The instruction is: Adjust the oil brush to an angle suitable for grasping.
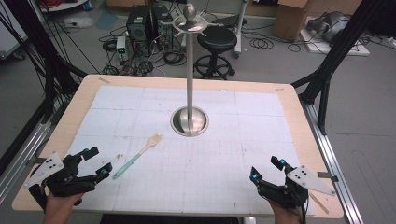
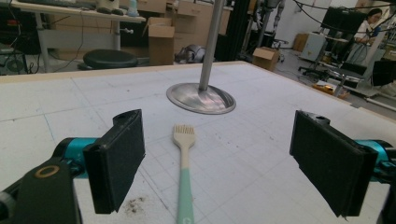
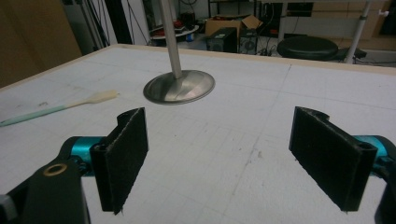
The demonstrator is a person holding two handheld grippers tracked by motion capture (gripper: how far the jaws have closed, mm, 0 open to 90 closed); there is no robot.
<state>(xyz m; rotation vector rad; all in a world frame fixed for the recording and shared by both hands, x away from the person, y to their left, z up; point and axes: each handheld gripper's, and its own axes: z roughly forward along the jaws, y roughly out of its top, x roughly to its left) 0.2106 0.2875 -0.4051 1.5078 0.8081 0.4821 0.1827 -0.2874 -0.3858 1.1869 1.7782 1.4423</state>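
Near edge of the counter [image 1: 289, 100]: the left hand-held gripper [image 1: 97, 163] is held low at the near-left corner, jaws spread wide, nothing between the pads. In the left gripper view its fingers [image 2: 116, 158] are seen well apart, framing the spatula [image 2: 185, 163] from either side without touching it.

The right hand-held gripper [image 1: 267, 169] is held at the near-right corner, jaws likewise spread wide and empty. In the right gripper view bare mat is seen between its fingers [image 3: 122, 154].

Both grippers are held by hands entering from the bottom of the high view; grey three-cornered plates are seen on top of each.

The spatula [image 1: 137, 157] is laid flat on the white gridded mat [image 1: 261, 121], just ahead of the left hand-held gripper, well apart from the right one. Teal handle is pointed toward the near-left, pale slotted head toward the stand. Small dark specks are seen on the mat beside the handle.

Further out, at mat centre: a metal stand [image 1: 189, 120] is set upright, round dished base, tall thin pole, hooked arms and a ball at the top. The spatula head is near the base, not touching it.

Beyond the counter: a black stool [image 1: 216, 44], computer towers, loose cables and cardboard boxes are seen on the floor.
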